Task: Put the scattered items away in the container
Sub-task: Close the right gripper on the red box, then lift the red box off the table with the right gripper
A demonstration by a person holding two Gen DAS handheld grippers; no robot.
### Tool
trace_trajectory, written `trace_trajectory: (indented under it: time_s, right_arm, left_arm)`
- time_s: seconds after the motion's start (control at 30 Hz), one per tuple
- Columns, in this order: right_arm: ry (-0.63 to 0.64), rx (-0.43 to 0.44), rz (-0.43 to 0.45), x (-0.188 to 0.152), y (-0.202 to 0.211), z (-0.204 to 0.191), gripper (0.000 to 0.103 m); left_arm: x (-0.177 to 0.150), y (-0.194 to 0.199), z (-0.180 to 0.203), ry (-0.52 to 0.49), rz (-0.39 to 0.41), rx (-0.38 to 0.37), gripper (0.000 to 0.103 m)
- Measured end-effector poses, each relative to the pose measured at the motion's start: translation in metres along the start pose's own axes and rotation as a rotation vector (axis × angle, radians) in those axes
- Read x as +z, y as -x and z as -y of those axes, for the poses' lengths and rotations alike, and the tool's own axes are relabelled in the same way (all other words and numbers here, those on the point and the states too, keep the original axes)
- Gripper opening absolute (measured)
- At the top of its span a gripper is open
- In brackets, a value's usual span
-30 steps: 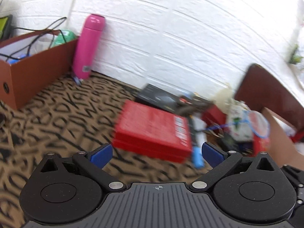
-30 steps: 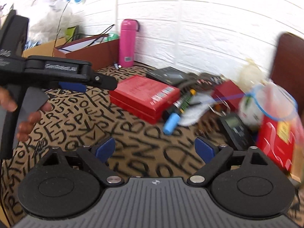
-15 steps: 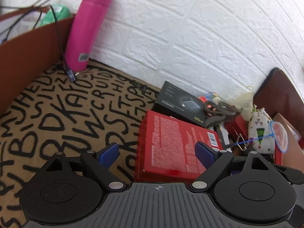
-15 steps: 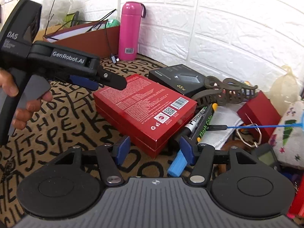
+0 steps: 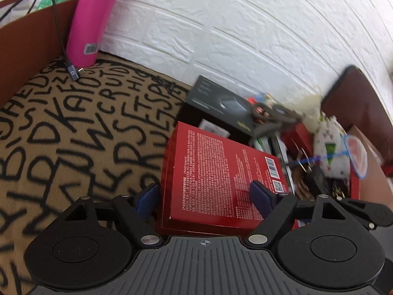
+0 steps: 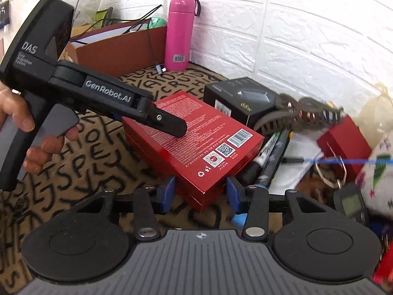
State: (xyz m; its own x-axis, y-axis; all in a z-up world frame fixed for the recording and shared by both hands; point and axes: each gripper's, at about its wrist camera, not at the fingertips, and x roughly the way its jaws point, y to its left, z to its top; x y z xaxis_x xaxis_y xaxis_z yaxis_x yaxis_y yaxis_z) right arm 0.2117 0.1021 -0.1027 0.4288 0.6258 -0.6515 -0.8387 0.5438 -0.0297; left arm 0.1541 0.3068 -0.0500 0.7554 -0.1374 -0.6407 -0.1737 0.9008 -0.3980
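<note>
Left wrist view shows the left claw wide, straddling the red box on the desk. Right claw, narrower, brackets the box's near corner. Best to close squarely on opposite sides and lift level. Brown container stands well apart, left.

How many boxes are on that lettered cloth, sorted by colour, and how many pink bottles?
Red boxes: 2, the large red box between both grippers' fingers and the small red box
Black boxes: 1, the black box
Brown boxes: 1, the open brown box
Pink bottles: 1, the pink bottle
Total: 5
</note>
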Motion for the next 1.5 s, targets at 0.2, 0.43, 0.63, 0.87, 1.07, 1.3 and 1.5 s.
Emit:
trace_trajectory:
  time_s: [0.2, 0.43, 0.63, 0.87, 1.07, 1.3, 1.5]
  right_arm:
    - [0.009, 0.024, -0.03, -0.044, 0.055, -0.008, 0.049]
    - [-0.092, -0.053, -0.073, -0.112, 0.136, 0.007, 0.051]
    - [-0.185, -0.188, -0.091, -0.175, 0.203, 0.025, 0.058]
    - [-0.298, -0.217, -0.034, -0.223, 0.245, 0.046, 0.062]
    - [-0.266, -0.194, -0.002, -0.232, 0.242, 0.063, 0.073]
    - [-0.197, -0.141, 0.013, -0.228, 0.237, 0.068, 0.075]
    - [-0.196, -0.111, 0.005, -0.222, 0.23, 0.063, 0.071]
  left_arm:
    - [-0.05, 0.027, 0.041, -0.058, -0.066, -0.033, 0.081]
    - [-0.117, 0.032, 0.124, -0.17, -0.132, -0.131, 0.088]
    - [-0.16, 0.02, 0.204, -0.261, -0.213, -0.249, 0.09]
    - [-0.18, 0.01, 0.238, -0.24, -0.252, -0.302, 0.094]
    - [-0.171, 0.006, 0.237, -0.213, -0.258, -0.263, 0.095]
    - [-0.169, -0.002, 0.241, -0.213, -0.263, -0.271, 0.098]
    - [-0.171, -0.003, 0.247, -0.248, -0.262, -0.289, 0.095]
